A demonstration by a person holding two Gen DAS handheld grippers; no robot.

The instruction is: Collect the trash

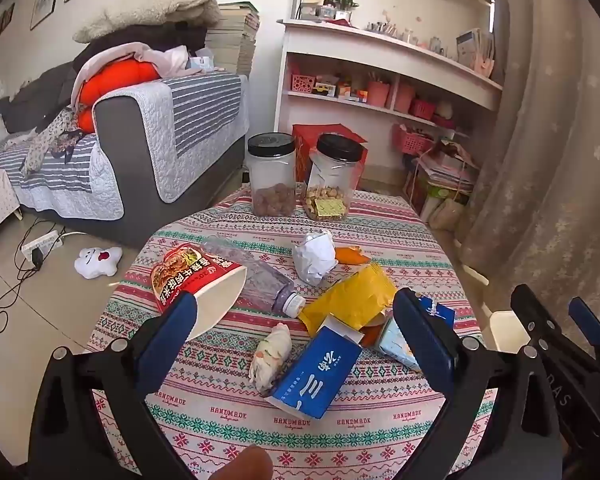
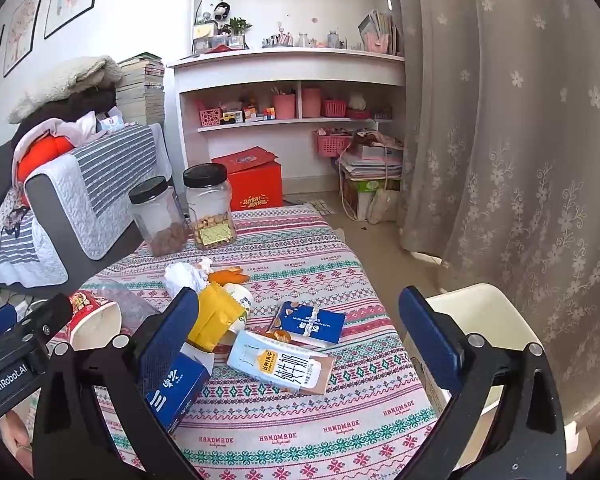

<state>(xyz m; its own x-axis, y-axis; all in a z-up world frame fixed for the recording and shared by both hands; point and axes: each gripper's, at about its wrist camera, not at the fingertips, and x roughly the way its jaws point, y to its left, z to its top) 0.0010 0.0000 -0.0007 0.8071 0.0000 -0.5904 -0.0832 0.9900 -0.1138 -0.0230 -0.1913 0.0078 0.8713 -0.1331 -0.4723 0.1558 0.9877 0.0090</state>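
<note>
- The left claw (image 1: 294, 330) hangs above the near part of the bench (image 1: 400, 216), spread wide, with nothing gripped.
- Between its fingers, lower on the patterned cloth, lie a blue carton (image 1: 316, 376) with its flap open, a small crumpled wrapper (image 1: 270, 354) just left of it, and a yellow packet (image 1: 352, 300) beyond.
- A red noodle cup (image 1: 196, 280) lies on its side partly behind the left finger; a clear plastic bottle (image 1: 252, 276) lies beside the cup, its white cap towards the claw.
- A ball of crumpled white paper (image 1: 314, 258) sits further back, with orange peel (image 1: 352, 256) touching its right side.
- The right claw (image 2: 298, 334) is likewise fully spread and empty, above the bench's right part.
- Between its fingers lies a milk carton (image 2: 278, 366) flat on the cloth, with a dark blue flat packet (image 2: 312, 326) just behind it.
- The blue carton (image 2: 178, 392) shows partly behind this claw's left finger.
- A white bin (image 2: 484, 308) stands off the bench's right edge, behind the right finger.
- Two black-lidded jars (image 2: 210, 206) stand upright at the far edge, well apart from both claws.
</note>
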